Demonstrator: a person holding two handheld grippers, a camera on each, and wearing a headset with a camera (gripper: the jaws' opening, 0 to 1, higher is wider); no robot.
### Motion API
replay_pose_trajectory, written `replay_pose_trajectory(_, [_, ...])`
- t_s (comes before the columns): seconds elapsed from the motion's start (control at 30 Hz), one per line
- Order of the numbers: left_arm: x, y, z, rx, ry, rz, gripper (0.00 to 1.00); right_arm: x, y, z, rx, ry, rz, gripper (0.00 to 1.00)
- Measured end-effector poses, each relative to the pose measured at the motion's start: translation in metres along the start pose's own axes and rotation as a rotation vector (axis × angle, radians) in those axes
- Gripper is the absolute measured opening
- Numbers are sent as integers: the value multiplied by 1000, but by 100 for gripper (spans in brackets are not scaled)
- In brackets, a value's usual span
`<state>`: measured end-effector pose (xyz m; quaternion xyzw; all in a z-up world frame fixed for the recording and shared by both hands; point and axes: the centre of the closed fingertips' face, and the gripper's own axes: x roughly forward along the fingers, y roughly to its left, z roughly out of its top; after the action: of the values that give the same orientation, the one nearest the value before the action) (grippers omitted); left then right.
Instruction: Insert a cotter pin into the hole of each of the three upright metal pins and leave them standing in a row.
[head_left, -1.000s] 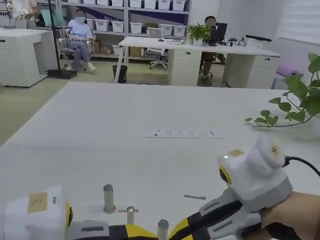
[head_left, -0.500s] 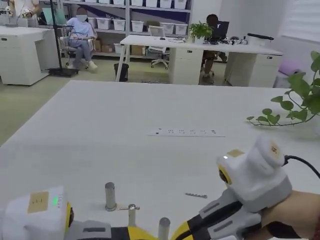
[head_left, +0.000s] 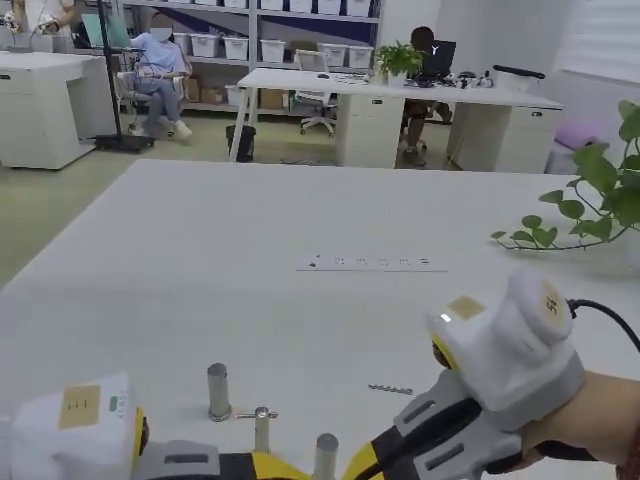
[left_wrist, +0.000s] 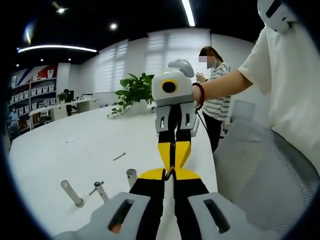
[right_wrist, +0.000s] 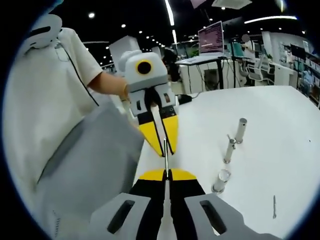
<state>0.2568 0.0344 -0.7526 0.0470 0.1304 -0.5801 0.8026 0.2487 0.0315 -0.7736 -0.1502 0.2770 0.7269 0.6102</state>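
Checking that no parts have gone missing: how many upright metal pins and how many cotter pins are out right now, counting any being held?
Upright metal pins: 3
Cotter pins: 3 (one fitted, one loose, one held)
Total: 6

Three upright pins (head_left: 262, 428) stand in a slanting row near the table's (head_left: 200, 280) front edge — a cotter pin (head_left: 390, 389) lies to their right, a power strip (head_left: 370, 263) farther behind.

White table (head_left: 200, 260). Bears three upright pins (head_left: 262, 430) near front edge, loose cotter pin (head_left: 390, 389) beside them, power strip (head_left: 372, 263) mid-table.
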Motion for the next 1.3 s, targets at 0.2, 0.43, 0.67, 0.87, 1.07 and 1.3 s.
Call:
replay_pose_trajectory(0.2, [1,5,-5,-17,19,23,7,-4,-7,-5,-43,45,-40,2])
replay_pose_trajectory(0.43, [6,13,-16,-46,35,78,15,-13,-21,-15,-69,98,-95,2])
replay_pose_trajectory(0.67, [11,27,-24,-76,38,165,18,-19,-32,-25,-83,143,-134,2])
replay_pose_trajectory(0.87, [14,39,-29,-78,39,229,20,-23,-39,-33,-94,184,-156,2])
replay_pose_trajectory(1.07, [19,51,-38,-85,61,283,22,-26,-50,-40,-101,214,-182,2])
replay_pose_trajectory(1.3, [27,57,-44,-109,75,311,22,-29,-59,-49,-109,252,-204,2])
